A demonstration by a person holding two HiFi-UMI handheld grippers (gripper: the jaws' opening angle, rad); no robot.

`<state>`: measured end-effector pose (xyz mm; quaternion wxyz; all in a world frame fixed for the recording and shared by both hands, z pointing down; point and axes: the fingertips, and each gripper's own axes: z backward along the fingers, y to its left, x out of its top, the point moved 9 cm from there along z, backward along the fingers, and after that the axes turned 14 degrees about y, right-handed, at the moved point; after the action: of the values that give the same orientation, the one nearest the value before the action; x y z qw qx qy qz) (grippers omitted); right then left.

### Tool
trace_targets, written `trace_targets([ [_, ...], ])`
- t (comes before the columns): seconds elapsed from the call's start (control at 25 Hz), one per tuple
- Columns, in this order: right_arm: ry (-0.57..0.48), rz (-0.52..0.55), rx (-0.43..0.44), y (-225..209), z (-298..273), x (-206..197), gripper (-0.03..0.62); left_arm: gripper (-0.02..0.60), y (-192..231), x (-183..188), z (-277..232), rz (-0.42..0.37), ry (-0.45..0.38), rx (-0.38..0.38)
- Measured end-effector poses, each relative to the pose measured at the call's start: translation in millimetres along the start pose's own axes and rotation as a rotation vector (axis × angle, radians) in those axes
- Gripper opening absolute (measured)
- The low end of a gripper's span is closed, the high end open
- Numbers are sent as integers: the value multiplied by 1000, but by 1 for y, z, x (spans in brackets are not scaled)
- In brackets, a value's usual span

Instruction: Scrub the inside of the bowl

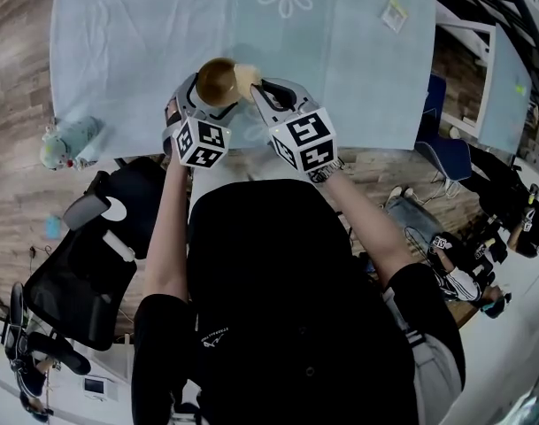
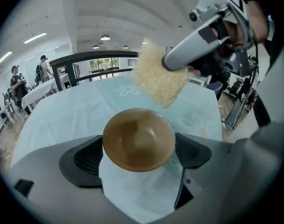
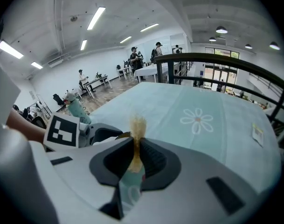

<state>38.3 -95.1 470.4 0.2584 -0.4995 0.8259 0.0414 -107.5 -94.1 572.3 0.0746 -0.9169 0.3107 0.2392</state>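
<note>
2 claws are at work at the near edge of the bench (image 1: 136,34), about midway along it. The left claw (image 2: 138,158) is clenched on a brown bowl (image 1: 218,79), its 2 jaws pressing the bowl's sides so that the open mouth faces up and a little toward the person. The right claw (image 3: 135,155) is clamped on a yellow sponge (image 2: 159,80), gripping 1 edge so that most of the pad sticks out past the jaws.

In the left gripper view the sponge hangs above the bowl's far rim with a clear gap between them; in the head view it sits just beside the rim on the right, and contact cannot be ruled out there. The bowl's inside shows plain brown with a soft sheen, and no foam or streaks can be made out.

By my reading the task stands at its opening: both things are gripped and brought together, but the scrubbing itself looks undone. What is left is to bring the sponge down into the hollow and work it round the inner wall and bottom.
</note>
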Motion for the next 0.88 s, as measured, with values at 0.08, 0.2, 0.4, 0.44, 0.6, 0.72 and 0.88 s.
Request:
trace_targets([
  [0.08,16,2,2,1,-9,2,48,468,-1,1,0,4,5,9],
  [0.2,43,17,2,4,-21,3,48,468,-1,0,0,21,8,7],
  [0.4,102,68,20,7,-44,9,48,468,1,0,1,23,20,5],
  [0.44,115,78,25,7,-48,10,48,468,1,0,0,22,24,6],
  [0.6,159,124,20,7,-63,13,48,468,0,2,0,23,46,8],
  [0.72,189,133,-5,8,-73,13,46,468,0,1,0,22,46,8],
  [0.88,259,169,-39,9,-87,16,46,468,0,2,1,22,53,6],
])
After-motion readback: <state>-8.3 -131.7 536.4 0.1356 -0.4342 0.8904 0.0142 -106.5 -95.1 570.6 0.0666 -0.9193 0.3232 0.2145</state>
